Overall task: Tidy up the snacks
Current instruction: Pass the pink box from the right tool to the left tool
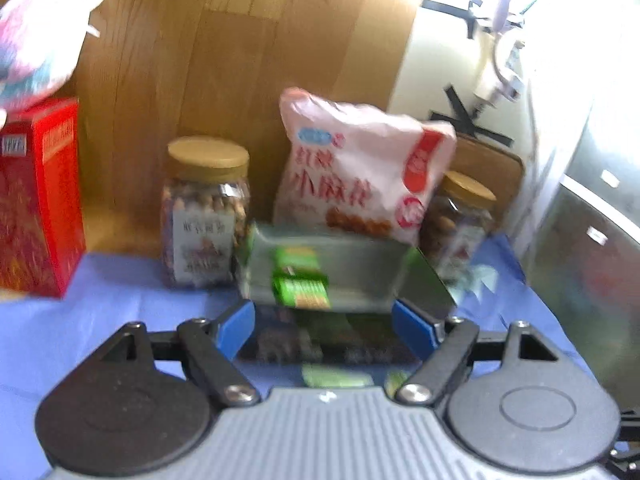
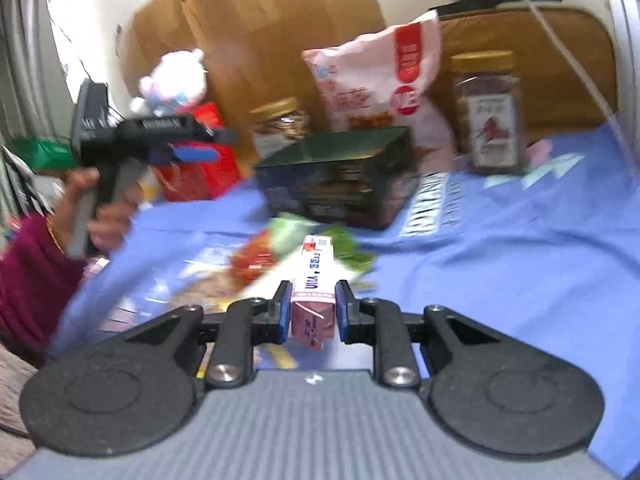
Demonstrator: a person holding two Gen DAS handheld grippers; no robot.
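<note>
Pink carton [image 2: 313, 280] is clamped lengthwise by right gripper [image 2: 313, 308], below the dark box [image 2: 334, 176] at frame centre; left gripper [image 1: 324, 330] is held apart.

Domestic room, likely a bedroom. Indicators: wrinkled blue printed fabric sheet [image 2: 500, 240] as the work surface, brown wood-grain panel [image 1: 240, 60] behind it, pink-and-white plush toy [image 2: 176, 80], and curtain folds [image 2: 20, 60] at the left edge.

Daylight was bright, blowing out the upper right of both views. Motion blur smeared the green box [image 1: 320, 272] and blue cloth [image 2: 500, 248]; fisheye bending curved the edges.
</note>
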